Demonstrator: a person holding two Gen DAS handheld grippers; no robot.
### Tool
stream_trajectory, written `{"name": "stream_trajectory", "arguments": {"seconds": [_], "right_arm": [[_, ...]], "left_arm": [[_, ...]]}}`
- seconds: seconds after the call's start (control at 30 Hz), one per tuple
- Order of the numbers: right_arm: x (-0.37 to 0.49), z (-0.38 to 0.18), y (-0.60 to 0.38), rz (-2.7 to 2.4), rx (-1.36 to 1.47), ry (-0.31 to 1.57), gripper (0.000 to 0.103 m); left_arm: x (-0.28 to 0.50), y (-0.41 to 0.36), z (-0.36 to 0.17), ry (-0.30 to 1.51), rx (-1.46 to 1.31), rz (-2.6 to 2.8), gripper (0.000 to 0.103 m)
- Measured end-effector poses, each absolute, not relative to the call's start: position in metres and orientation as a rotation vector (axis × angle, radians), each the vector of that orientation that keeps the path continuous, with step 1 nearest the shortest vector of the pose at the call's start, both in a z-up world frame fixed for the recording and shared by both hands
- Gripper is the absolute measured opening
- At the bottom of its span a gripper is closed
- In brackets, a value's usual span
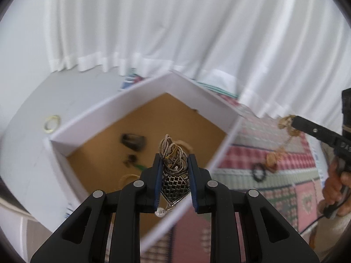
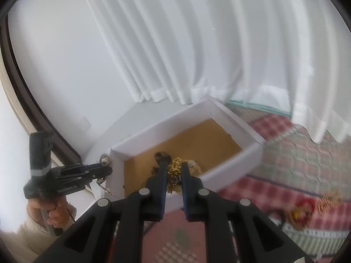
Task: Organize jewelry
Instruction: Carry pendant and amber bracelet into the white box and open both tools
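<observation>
White curtain (image 1: 175, 22) fills the back of both views, hem resting at the far edge of the surface. Below it a patchwork cloth (image 1: 274, 153) in pink, red and green checks covers the surface on the right side. A white box (image 1: 92, 118) with a brown cardboard floor sits on the cloth, open top, seen corner-on in the left wrist view. Inside the box: a dark ring-like piece (image 1: 132, 141), some small dark bits just beside it, blurred, can't tell what they are. Left gripper (image 1: 174, 160) is above the box, clamped on a bunched silver chain (image 1: 173, 153) with a dark filigree pendant (image 1: 174, 186) hanging between the fingers and a small clear bead at its lower tip. Right gripper (image 2: 174, 168) is also over the box, closed tight on a clump of gold chain (image 2: 174, 171); in the left wrist view that gold chain dangles from its tip over the cloth with a gold disc on it. A hand (image 1: 335, 186) grips the right gripper's handle at the right edge; another hand (image 2: 54, 212) with a cream sleeve holds the left one. Loose on the cloth: a black beaded loop (image 1: 258, 172) near the box, a red and gold piece (image 2: 303, 210) further right, blurred. A gold ring (image 1: 51, 122) lies on the white surface left of the box, apart from it.
</observation>
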State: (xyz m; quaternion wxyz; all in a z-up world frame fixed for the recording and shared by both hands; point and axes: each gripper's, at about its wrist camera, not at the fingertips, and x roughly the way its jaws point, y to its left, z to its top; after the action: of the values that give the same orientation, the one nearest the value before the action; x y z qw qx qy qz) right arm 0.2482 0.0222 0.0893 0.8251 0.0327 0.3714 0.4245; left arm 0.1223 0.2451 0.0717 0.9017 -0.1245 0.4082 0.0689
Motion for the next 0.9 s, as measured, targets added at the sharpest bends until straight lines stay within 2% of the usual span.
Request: {"name": "stream_trajectory", "arguments": {"seconds": [0.37,0.77,0.87,0.9], "right_arm": [[0.318,0.044,0.12,0.927,-0.007,0.901,0.012],[0.377,-0.017,0.195,0.901,-0.171,0.997,0.013],[0.379,-0.024,0.208,0.914,-0.165,1.005,0.015],[0.38,-0.026,0.211,0.91,-0.161,1.014,0.024]], "left_arm": [[0.163,0.326,0.006,0.943,-0.307,0.281,0.021],[0.186,0.36,-0.045,1.037,-0.344,0.345,0.021],[0.191,0.362,-0.052,1.053,-0.33,0.361,0.025],[0.192,0.363,-0.054,1.057,-0.321,0.376,0.03]]}}
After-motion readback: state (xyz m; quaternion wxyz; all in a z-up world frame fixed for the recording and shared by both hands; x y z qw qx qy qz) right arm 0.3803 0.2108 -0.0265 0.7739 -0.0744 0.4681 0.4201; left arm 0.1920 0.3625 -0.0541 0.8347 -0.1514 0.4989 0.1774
